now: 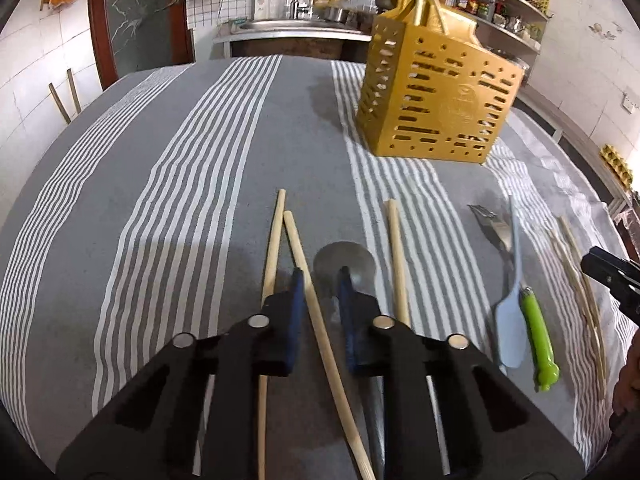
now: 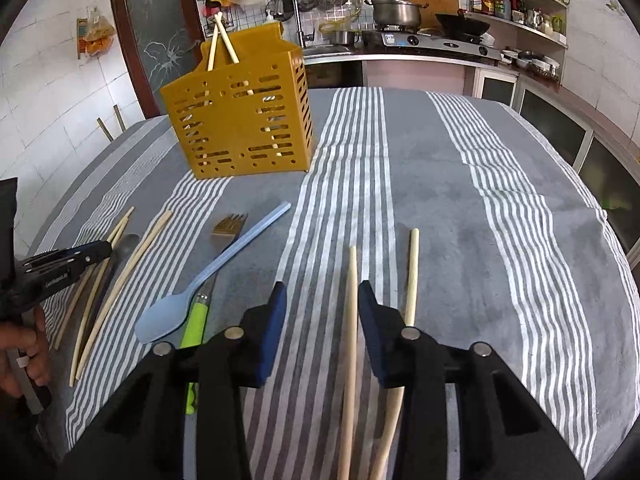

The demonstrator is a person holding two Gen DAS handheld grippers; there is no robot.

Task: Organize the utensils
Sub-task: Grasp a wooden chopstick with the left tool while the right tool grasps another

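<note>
**A:** ok so where's everything sitting? Left wrist view first.

**B:** Left gripper point(image 1: 320, 274) is bottom centre, pointing down at the striped cloth point(image 1: 192, 184). One chopstick point(image 1: 316, 312) runs right between the blue pads, but there's a gap on both sides, so the jaws are spread and nothing's pinched. Another chopstick point(image 1: 274, 240) lies under the left finger, a third point(image 1: 396, 256) just right of the right finger. A round metal spoon bowl point(image 1: 344, 258) peeks out past the tips.

**A:** and the holder?

**B:** Gold basket point(image 1: 436, 100), upper right of that view, upright, with two sticks poking out the top. Lower right there's a fork point(image 1: 496, 228), a blue spatula point(image 1: 510, 320) lying over it, and a green-handled knife point(image 1: 540, 344) touching the spatula.

**A:** Right wrist view?

**B:** Right gripper point(image 2: 322, 292) bottom centre, jaws also apart. A chopstick point(image 2: 352, 312) lies between the pads, closer to the right one, can't see contact. Its twin point(image 2: 412, 272) goes under the right finger. Basket's upper left here.
</note>
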